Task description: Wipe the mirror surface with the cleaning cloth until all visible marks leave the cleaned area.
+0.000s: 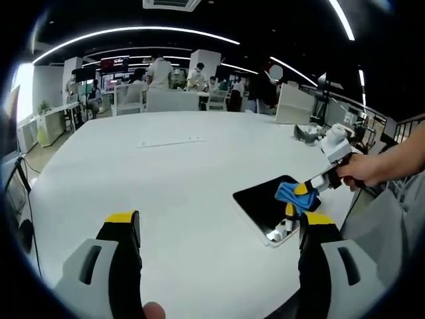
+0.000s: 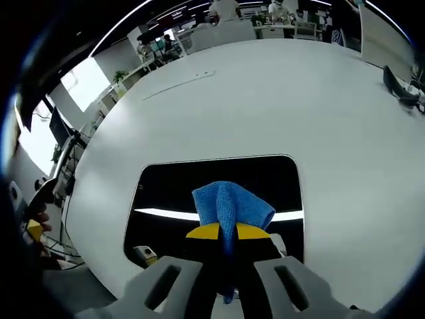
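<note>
While wiping: right gripper (image 2: pixel 228 234) pins the blue cleaning cloth (image 2: pixel 232 207) between closed fingers, so its bunched end presses the glass.
Mirror: mirror (image 2: pixel 166 189) lies flat near the table (image 2: pixel 279 100) edge.
Left gripper: left gripper (image 1: pixel 219 229) waits aside, fingers wide, empty.

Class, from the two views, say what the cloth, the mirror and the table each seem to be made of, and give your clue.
Cloth: soft blue fabric, likely microfibre; it folds and shows a fine weave.
Mirror: glossy glass, probably; it reflects the ceiling light strips sharply.
Table: smooth white top with a matte look, perhaps laminate; only a faint sheen, so the material is uncertain.
</note>
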Tool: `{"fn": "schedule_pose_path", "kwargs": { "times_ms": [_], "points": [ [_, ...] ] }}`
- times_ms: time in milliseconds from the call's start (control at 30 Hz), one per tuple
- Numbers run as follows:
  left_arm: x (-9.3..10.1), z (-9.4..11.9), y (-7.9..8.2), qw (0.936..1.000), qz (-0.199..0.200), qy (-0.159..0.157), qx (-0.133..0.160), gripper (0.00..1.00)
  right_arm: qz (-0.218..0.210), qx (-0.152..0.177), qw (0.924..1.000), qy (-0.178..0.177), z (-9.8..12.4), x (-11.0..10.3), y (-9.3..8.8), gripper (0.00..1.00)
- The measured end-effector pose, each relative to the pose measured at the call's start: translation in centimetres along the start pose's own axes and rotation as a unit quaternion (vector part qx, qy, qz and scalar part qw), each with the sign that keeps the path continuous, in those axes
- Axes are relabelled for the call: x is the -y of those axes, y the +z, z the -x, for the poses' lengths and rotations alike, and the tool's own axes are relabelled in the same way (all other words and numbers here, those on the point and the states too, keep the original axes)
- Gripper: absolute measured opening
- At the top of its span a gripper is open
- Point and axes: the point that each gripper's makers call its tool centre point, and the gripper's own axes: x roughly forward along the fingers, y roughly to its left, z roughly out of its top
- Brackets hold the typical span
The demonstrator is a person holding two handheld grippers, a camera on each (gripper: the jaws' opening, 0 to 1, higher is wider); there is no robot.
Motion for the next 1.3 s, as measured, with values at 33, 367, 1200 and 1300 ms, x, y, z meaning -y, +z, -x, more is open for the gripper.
{"fn": "schedule_pose_path", "kwargs": {
  "times_ms": [33,367,1200,1300],
  "points": [
    [0.0,0.1,-0.1,1.0,-0.002,-0.001,0.001,0.99,0.001,0.0,1.0,0.0,0.1,-0.1,-0.2,0.01],
    [-0.2,0.4,0.3,0.9999,-0.016,0.001,0.003,0.99,0.003,-0.005,1.0,0.003,0.6,-0.2,-0.9,0.01],
    [-0.7,0.5,0.3,0.9998,-0.013,0.016,0.007,0.99,0.013,-0.011,0.9997,0.016,1.5,-0.7,-2.5,0.01],
    [-0.7,0.4,0.2,0.9998,-0.012,0.017,0.006,0.99,0.008,-0.014,0.9997,0.017,1.6,-0.8,-2.7,0.01]
  ]
}}
